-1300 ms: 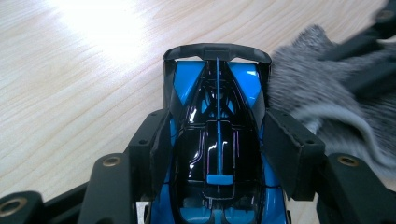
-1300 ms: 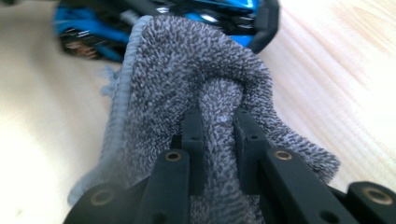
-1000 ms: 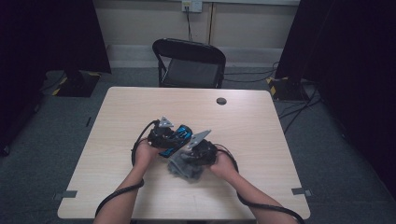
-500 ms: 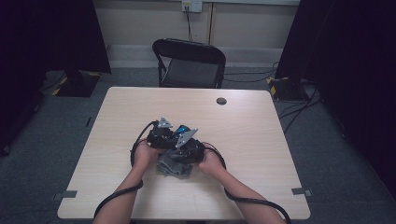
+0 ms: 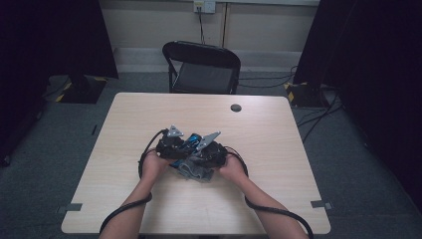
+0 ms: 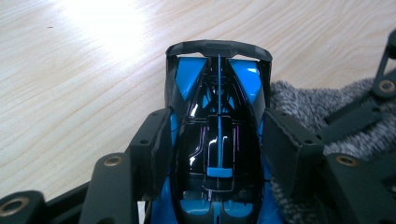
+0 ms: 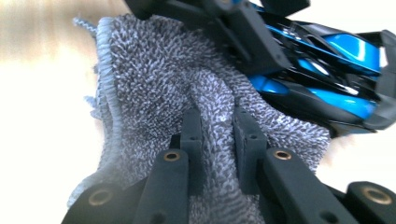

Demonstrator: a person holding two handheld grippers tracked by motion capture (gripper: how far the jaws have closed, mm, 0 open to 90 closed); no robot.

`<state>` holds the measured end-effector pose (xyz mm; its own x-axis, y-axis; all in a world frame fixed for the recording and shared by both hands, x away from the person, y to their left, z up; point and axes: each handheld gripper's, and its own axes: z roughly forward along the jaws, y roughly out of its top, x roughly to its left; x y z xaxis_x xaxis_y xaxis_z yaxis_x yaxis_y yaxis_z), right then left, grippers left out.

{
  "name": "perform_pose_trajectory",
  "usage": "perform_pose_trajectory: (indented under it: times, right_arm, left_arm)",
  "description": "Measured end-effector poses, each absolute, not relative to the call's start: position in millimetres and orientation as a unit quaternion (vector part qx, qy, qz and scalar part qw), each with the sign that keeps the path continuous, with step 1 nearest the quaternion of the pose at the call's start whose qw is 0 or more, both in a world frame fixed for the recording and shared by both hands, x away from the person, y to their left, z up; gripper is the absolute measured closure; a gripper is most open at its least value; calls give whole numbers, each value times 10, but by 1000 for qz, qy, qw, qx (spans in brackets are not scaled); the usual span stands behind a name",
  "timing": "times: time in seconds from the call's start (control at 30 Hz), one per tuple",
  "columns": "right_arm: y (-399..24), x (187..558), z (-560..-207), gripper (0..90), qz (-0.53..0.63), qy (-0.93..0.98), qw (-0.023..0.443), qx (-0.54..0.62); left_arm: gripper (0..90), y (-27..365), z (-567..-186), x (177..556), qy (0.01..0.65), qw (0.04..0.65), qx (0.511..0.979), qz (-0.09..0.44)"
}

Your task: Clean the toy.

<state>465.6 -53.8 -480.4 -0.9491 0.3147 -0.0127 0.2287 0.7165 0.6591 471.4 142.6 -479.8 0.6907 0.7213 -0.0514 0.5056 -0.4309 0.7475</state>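
At the middle of the table (image 5: 124, 149), the left gripper (image 6: 217, 140) clamps a blue toy car (image 6: 217, 116) by its sides. The right gripper (image 7: 218, 126) pinches a grey cloth (image 7: 154, 84) against the car. Hard wiping could twist the car loose.

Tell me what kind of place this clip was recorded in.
Probably a recording studio or lab corner, not a home: a bare wooden table on grey carpet, black curtains at both sides, a folding chair by the wall, cables on the floor and tape marks on the table edge.
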Motion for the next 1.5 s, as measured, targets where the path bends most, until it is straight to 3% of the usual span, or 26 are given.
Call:
perform_pose_trajectory:
  times: [0.87, 1.5]
  right_arm:
    - [-814, 4902, -4808, 777, 345, 915, 72, 197]
    - [-926, 4985, -4783, 777, 334, 909, 104, 226]
  left_arm:
    - [436, 1448, -4815, 4710, 368, 394, 831, 138]
    - [435, 1433, -4806, 4719, 369, 390, 832, 138]
